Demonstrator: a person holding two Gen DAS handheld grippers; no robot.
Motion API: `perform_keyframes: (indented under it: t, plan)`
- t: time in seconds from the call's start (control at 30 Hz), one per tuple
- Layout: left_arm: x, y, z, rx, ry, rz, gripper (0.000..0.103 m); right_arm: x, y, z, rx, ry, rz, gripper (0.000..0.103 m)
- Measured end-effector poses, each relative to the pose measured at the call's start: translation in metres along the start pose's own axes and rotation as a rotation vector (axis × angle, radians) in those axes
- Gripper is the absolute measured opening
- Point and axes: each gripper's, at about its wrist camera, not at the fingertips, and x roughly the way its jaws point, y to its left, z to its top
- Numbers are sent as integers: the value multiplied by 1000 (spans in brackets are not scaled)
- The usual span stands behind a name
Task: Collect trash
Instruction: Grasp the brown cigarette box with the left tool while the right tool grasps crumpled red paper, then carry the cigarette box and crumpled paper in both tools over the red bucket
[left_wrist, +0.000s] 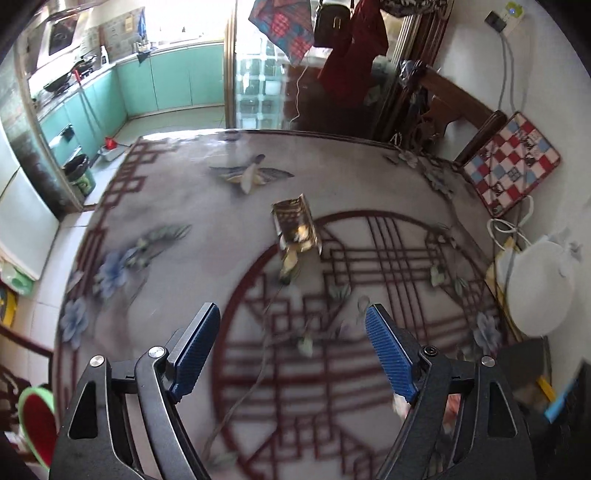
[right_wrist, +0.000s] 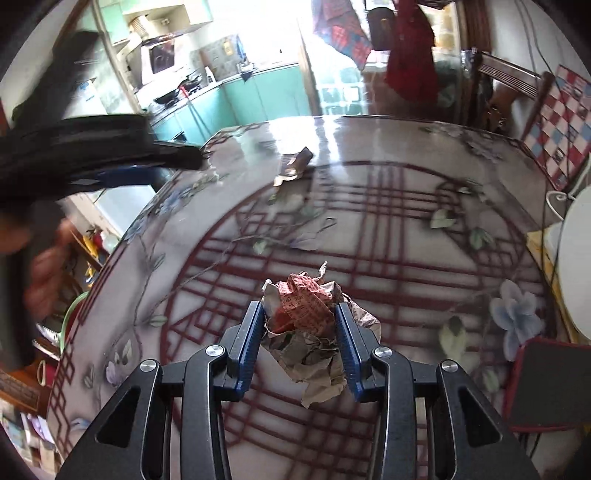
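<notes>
A torn brown and gold wrapper (left_wrist: 296, 226) lies on the round patterned table (left_wrist: 184, 229), ahead of my left gripper (left_wrist: 293, 323), which is open and empty above the table. The wrapper also shows far off in the right wrist view (right_wrist: 294, 164). My right gripper (right_wrist: 301, 314) is shut on a crumpled paper wad (right_wrist: 308, 325), red-printed on top and grey newsprint below, held just above the table (right_wrist: 406, 240). The left gripper appears blurred at the left of the right wrist view (right_wrist: 110, 147).
A white round appliance (left_wrist: 539, 284) with cables sits at the table's right edge. A dark red-edged pad (right_wrist: 546, 384) lies at the right front. A checkered cushion (left_wrist: 511, 162) rests on a chair beyond. A green bowl (left_wrist: 37, 421) sits below the left edge.
</notes>
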Motion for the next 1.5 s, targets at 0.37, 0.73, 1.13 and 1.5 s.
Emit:
perform_keyframes:
  t: [0.37, 0.73, 1.13, 1.5]
  plan:
    - [130, -2, 66, -178, 129, 80, 48, 15, -25, -3, 39, 60, 28, 38]
    - [91, -5, 44, -61, 16, 129, 37, 18, -24, -2, 12, 61, 28, 39]
    - [-49, 10, -69, 42, 21, 43, 38, -37, -7, -2, 91, 28, -22, 39]
    - [-119, 50, -177, -74, -2, 114, 39, -89, 58, -8, 21, -50, -49, 40]
